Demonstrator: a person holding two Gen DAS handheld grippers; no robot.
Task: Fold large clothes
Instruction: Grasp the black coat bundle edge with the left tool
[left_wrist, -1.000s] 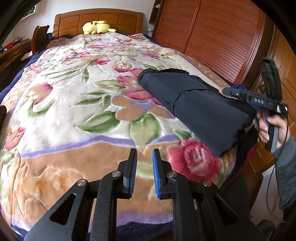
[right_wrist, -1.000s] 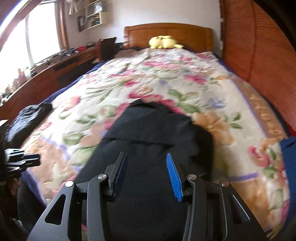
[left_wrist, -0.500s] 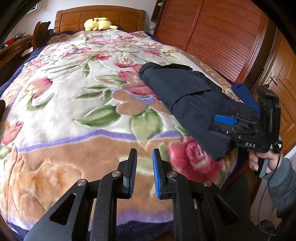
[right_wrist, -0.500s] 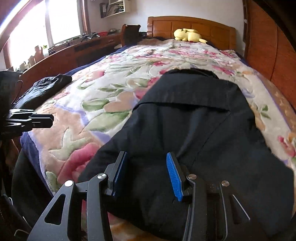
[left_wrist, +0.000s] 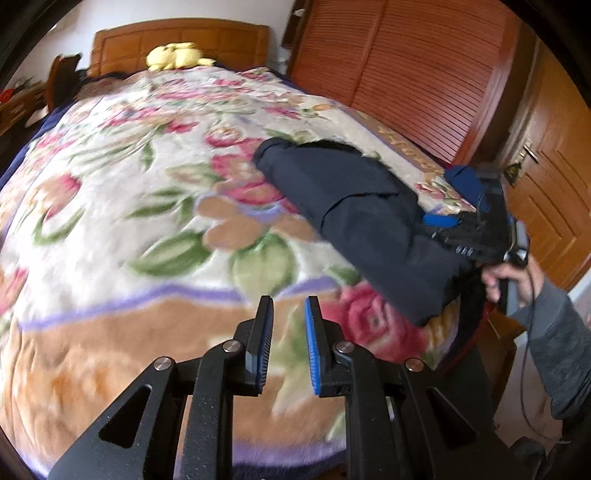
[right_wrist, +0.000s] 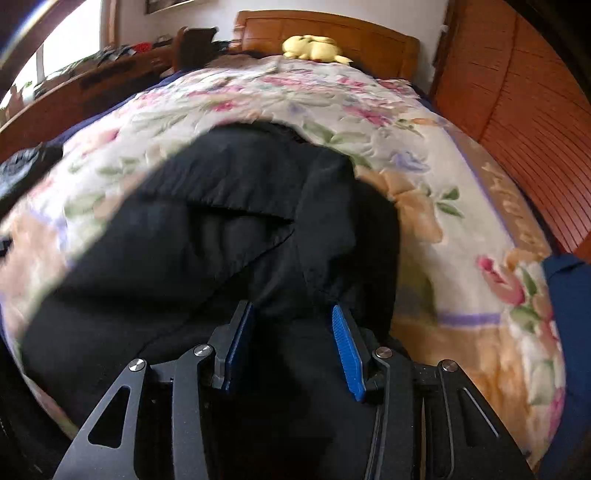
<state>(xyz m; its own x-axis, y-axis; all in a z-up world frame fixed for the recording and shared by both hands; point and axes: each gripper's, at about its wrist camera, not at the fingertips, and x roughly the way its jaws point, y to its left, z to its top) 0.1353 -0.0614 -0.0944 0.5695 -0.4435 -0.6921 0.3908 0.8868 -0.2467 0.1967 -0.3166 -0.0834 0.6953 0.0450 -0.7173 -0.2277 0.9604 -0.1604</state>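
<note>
The dark jacket (left_wrist: 362, 221) lies folded near the bed's (left_wrist: 110, 229) right foot corner, overhanging the edge, so with the right gripper (right_wrist: 291, 347) released above it and the left gripper (left_wrist: 288, 343) empty, fingers narrowly parted, it may slide off the plush floral blanket (right_wrist: 424, 122) beside the wardrobe (left_wrist: 424, 74).

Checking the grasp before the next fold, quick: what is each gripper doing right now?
Left gripper: jaws slightly apart, empty, above the floral blanket.
Right gripper: open, holding nothing, low over the dark garment.
</note>
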